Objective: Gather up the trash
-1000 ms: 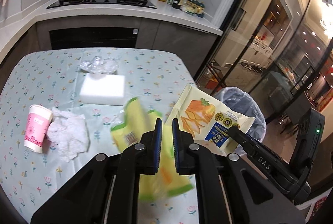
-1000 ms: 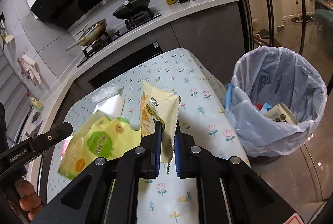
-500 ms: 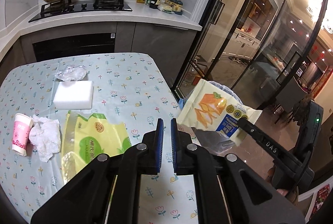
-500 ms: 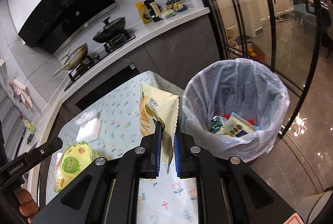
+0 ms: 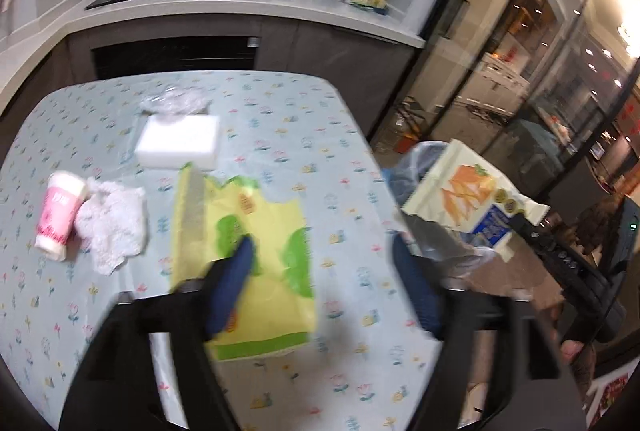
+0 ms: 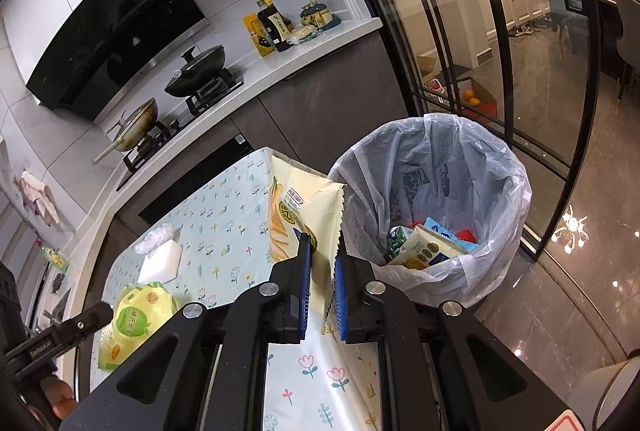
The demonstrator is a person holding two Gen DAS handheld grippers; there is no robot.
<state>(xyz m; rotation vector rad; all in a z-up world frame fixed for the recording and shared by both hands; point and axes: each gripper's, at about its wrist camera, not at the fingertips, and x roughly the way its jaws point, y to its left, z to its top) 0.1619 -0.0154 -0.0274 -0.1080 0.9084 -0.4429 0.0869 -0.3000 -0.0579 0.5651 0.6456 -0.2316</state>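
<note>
My right gripper [image 6: 322, 247] is shut on a cream snack bag [image 6: 304, 199] with an orange picture, held upright at the table's edge beside the lined bin [image 6: 500, 183], which holds several wrappers. In the left wrist view the same snack bag [image 5: 468, 195] hangs in front of the bin [image 5: 404, 175]. My left gripper [image 5: 322, 245] is blurred and its jaws are opening wide. A yellow-green bag [image 5: 260, 223] lies flat on the table beneath its left finger, with no pad pressing on it. That bag [image 6: 136, 315] also shows in the right wrist view.
On the flowered tablecloth [image 5: 320, 135] lie a pink cup [image 5: 60, 215] on its side, a crumpled white tissue [image 5: 112, 227], a white sponge block [image 5: 180, 141] and clear plastic wrap [image 5: 176, 101]. A counter with stove and pans stands behind. Glass doors are on the right.
The left jaws, shut in both earlier frames, now stand wide apart over the yellow-green bag on the table. The right gripper carried the snack bag from over the table to beside the bin.
</note>
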